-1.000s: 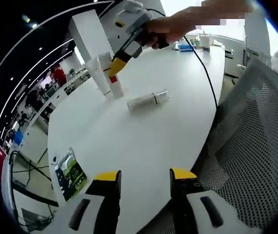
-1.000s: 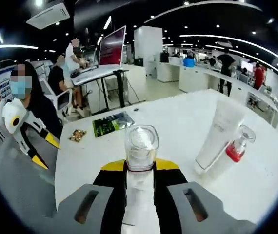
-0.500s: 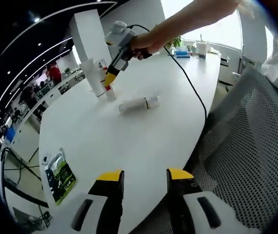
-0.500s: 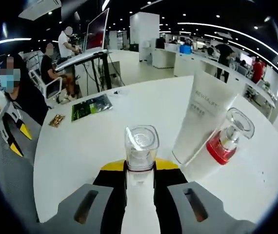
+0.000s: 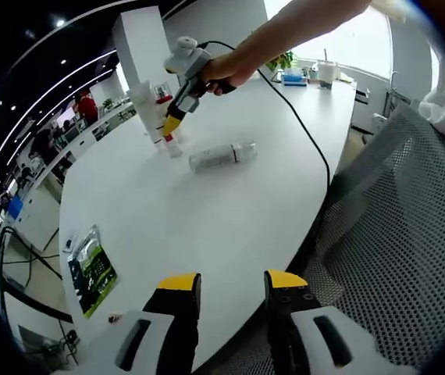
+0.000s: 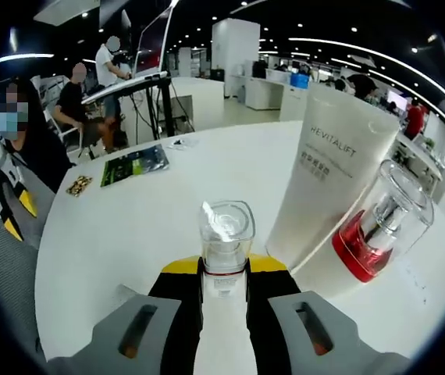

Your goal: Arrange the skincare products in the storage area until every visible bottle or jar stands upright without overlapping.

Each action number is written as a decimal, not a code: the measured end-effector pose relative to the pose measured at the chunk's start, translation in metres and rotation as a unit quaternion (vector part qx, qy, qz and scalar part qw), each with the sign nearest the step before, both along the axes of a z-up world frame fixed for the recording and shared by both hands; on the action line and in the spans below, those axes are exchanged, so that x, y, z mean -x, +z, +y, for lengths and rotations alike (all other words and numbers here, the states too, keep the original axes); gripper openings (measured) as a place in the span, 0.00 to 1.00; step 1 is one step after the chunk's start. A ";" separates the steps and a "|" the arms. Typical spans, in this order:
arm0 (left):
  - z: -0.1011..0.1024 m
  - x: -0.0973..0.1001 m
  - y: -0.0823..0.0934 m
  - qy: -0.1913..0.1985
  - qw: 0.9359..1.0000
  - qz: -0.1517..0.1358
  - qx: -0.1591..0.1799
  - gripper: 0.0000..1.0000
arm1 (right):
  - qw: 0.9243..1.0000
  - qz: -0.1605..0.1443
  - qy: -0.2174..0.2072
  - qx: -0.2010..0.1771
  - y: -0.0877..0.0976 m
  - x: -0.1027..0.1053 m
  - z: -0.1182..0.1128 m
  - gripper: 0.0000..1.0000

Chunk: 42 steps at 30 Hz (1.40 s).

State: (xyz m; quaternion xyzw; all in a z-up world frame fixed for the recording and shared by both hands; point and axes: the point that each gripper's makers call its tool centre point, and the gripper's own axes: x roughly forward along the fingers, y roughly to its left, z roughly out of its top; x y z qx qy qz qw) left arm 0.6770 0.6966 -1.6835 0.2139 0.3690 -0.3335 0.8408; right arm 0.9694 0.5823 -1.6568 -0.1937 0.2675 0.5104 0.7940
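Apparently upright, bottle (image 6: 226,234) (clear cap), rt gripper (image 6: 224,273)

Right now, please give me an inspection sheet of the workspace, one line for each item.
Surface: white table, rounded edge.
Job's things: white tube upright; red pump bottle upright, close beside it; clear bottle lying on its side; clear-capped bottle held.
Clutter: green packet; small snack near the table edge.
Grippers: left tool open, holding nothing, over the table edge; right tool shut on the clear-capped bottle, close to the tube.
Cables: black cable from the right tool across the table.
Surroundings: mesh chair; open office with people at desks.
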 end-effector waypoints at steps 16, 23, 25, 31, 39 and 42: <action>-0.004 0.010 -0.006 -0.019 1.000 0.017 -0.006 0.30 | 1.000 0.005 -0.022 0.006 0.000 -0.003 0.001 0.18; -0.004 0.012 -0.009 -0.023 0.999 0.025 -0.009 0.30 | 1.000 0.010 -0.024 0.014 -0.005 -0.010 -0.004 0.18; -0.004 0.013 -0.009 -0.023 0.999 0.025 -0.009 0.30 | 1.000 0.009 -0.023 0.014 -0.005 -0.009 -0.003 0.19; -0.003 0.014 -0.009 -0.019 0.999 0.029 -0.008 0.29 | 0.999 0.006 -0.031 0.025 -0.009 -0.010 -0.008 0.21; -0.003 0.016 -0.010 -0.020 0.999 0.034 -0.008 0.29 | 0.977 0.076 -0.192 -0.053 -0.014 -0.007 -0.015 0.36; -0.001 0.017 -0.013 -0.017 0.999 0.042 -0.011 0.28 | 0.949 0.123 -0.277 -0.085 -0.023 -0.002 -0.017 0.43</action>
